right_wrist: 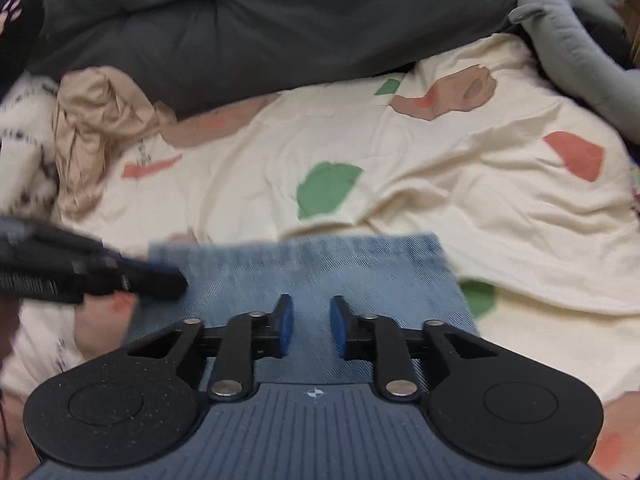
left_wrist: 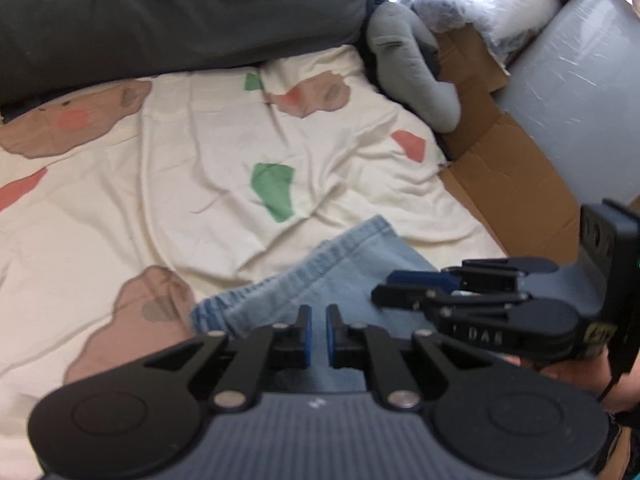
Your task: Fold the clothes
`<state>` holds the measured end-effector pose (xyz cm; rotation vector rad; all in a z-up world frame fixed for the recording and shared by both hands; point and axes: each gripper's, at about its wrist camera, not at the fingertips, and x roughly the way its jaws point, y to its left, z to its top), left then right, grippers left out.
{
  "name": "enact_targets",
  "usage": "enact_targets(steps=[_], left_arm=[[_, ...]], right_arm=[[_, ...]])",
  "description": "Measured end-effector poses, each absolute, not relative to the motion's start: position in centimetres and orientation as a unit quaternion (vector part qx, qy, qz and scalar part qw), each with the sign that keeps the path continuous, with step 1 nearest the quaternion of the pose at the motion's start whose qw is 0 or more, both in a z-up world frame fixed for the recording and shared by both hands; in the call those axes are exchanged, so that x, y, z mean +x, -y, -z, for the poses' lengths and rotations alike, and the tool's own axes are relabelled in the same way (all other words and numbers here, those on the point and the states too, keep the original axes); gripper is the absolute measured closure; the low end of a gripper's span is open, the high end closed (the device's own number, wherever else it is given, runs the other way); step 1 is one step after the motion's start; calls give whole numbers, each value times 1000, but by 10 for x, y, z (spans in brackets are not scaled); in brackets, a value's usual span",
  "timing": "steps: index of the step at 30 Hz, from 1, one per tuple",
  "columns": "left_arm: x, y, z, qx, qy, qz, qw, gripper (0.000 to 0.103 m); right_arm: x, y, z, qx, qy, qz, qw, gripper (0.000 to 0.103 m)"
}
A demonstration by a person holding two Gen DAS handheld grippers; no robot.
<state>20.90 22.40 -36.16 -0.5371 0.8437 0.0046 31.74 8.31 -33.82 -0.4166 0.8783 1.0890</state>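
On the bed [right_wrist: 460, 184], folded denim [right_wrist: 304, 276] lies flat, hem running left-right on its far side; both tongs hover directly over it, left tongs [left_wrist: 319, 334] nearly closed, right tongs [right_wrist: 311, 330] spread, neither pinching anything.

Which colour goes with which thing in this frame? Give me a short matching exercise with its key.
Things:
1. denim garment
2. duvet
3. crumpled cloth
4. plush toy

Colours:
A. dark grey
B. light grey
C. light blue
D. beige

Pairs: 1-C, 2-A, 3-D, 4-B
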Motion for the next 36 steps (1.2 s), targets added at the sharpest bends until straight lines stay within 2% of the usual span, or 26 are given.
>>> enact_targets(steps=[2, 3, 6, 9, 12, 14, 20, 26, 36], left_arm=[[212, -218, 367, -250, -407, -2, 878, 73], [214, -217, 373, -246, -412, -7, 877, 72], [221, -216, 384, -240, -424, -21, 873, 87], [225, -212, 376, -222, -434, -22, 873, 85], [221, -206, 363, -192, -437, -5, 878, 75], [216, -204, 357, -190, -433, 1, 881, 73], [203, -187, 348, -187, -413, 33, 891, 73], [211, -169, 344, -173, -429, 51, 885, 72], [227, -154, 363, -191, -415, 61, 887, 72]], right_arm=[[318, -73, 342, -192, -396, -493, 750, 70], [320, -70, 345, -192, -396, -493, 751, 70], [324, -68, 356, -193, -386, -506, 747, 70], [330, -64, 366, -174, -386, -510, 749, 70], [330, -56, 359, -161, -397, -495, 756, 70], [325, -46, 349, -160, -396, -490, 760, 70], [300, -4, 328, -179, -399, -451, 778, 70], [280, 6, 310, -211, -397, -429, 783, 69], [303, -27, 335, -187, -384, -425, 798, 69]])
